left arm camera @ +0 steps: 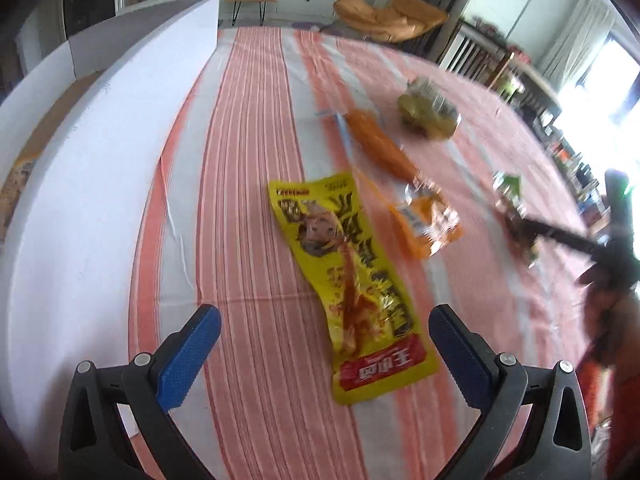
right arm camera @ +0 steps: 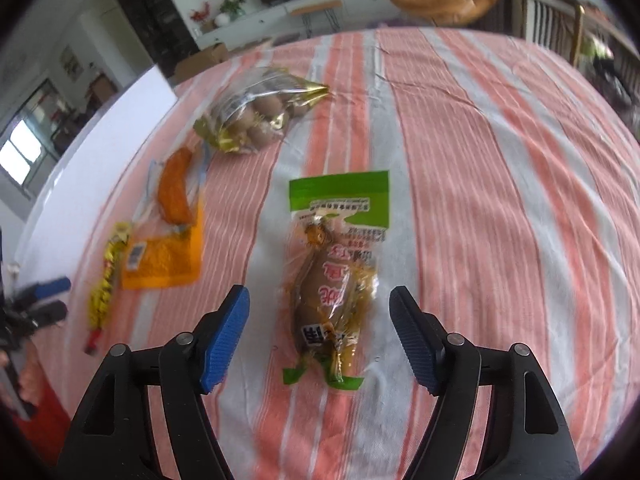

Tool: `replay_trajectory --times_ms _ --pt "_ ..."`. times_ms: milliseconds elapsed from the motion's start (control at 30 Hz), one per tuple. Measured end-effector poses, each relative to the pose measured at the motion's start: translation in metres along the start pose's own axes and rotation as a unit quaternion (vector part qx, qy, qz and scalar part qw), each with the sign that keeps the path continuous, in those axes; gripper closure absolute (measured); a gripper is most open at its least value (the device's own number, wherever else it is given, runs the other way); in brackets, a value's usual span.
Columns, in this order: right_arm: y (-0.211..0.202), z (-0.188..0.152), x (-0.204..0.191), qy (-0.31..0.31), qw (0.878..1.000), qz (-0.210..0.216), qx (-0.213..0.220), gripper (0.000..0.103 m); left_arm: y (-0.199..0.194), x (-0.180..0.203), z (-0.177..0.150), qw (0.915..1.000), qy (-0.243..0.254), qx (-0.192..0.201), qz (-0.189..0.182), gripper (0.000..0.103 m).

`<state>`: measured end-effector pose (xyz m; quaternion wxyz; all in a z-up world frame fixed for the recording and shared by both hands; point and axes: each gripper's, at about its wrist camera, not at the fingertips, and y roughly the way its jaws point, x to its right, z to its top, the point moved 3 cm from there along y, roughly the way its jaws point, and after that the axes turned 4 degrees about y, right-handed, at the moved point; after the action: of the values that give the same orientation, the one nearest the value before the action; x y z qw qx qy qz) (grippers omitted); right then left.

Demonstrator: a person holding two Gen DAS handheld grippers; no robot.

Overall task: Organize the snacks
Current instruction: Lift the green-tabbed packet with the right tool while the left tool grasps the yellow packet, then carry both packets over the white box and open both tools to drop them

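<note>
Several snack packets lie on a striped cloth. In the left wrist view a yellow packet (left arm camera: 352, 276) lies flat just ahead of my open left gripper (left arm camera: 324, 332), slightly right of centre. Beyond it lie an orange sausage packet (left arm camera: 404, 184) and a bag of brown eggs (left arm camera: 430, 110). In the right wrist view a green-topped packet with a brown drumstick (right arm camera: 334, 280) lies between the fingers of my open right gripper (right arm camera: 320, 312). The orange packet (right arm camera: 172, 224), the yellow packet (right arm camera: 106, 280) and the egg bag (right arm camera: 260, 114) lie to its left.
A white box wall (left arm camera: 104, 152) runs along the table's left side, also seen in the right wrist view (right arm camera: 92, 148). The right gripper shows as a dark blur at the right edge of the left wrist view (left arm camera: 600, 240). Chairs and shelves stand beyond the table.
</note>
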<state>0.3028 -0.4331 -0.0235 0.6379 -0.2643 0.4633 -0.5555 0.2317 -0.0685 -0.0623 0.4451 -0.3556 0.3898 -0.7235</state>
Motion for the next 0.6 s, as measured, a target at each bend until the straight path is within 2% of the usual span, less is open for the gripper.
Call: replay_trajectory --times_ms 167,267,300,333,367,400,433,467,500,600 --pt "0.006 0.012 -0.014 -0.012 0.997 -0.014 -0.075 0.028 0.036 0.026 0.001 0.998 -0.003 -0.036 0.051 0.009" --pt "0.013 0.017 -0.018 -0.015 0.994 -0.031 -0.107 0.03 0.046 0.038 0.006 0.9939 0.016 -0.03 0.105 0.009" --pt "0.016 0.019 -0.018 -0.013 0.992 -0.038 -0.116 0.03 0.046 0.04 0.007 0.9944 0.016 -0.02 0.103 0.013" --pt "0.018 0.02 -0.018 -0.012 0.992 -0.043 -0.12 0.03 0.045 0.042 0.007 0.9942 0.016 -0.011 0.106 0.021" --pt "0.021 0.02 -0.018 -0.013 0.991 -0.05 -0.125 0.037 0.043 0.042 0.007 0.9939 0.018 -0.004 0.109 0.029" --pt "0.025 0.019 -0.018 -0.016 0.989 -0.057 -0.135 0.048 0.039 0.044 0.007 0.9938 0.024 0.005 0.108 0.058" --pt "0.029 0.017 -0.019 -0.023 0.987 -0.064 -0.144 0.053 0.036 0.043 0.007 0.9934 0.031 0.004 0.111 0.062" --pt "0.029 0.016 -0.021 -0.035 0.987 -0.069 -0.141 0.056 0.03 0.039 0.006 0.9951 0.025 0.007 0.095 0.067" --pt "0.027 0.015 -0.024 -0.046 0.986 -0.071 -0.142 0.058 0.024 0.035 0.006 0.9967 0.014 0.013 0.079 0.081" --pt "0.012 0.012 -0.022 -0.028 0.99 -0.052 -0.129 0.064 0.002 0.015 -0.004 0.9986 -0.038 0.034 0.017 0.083"
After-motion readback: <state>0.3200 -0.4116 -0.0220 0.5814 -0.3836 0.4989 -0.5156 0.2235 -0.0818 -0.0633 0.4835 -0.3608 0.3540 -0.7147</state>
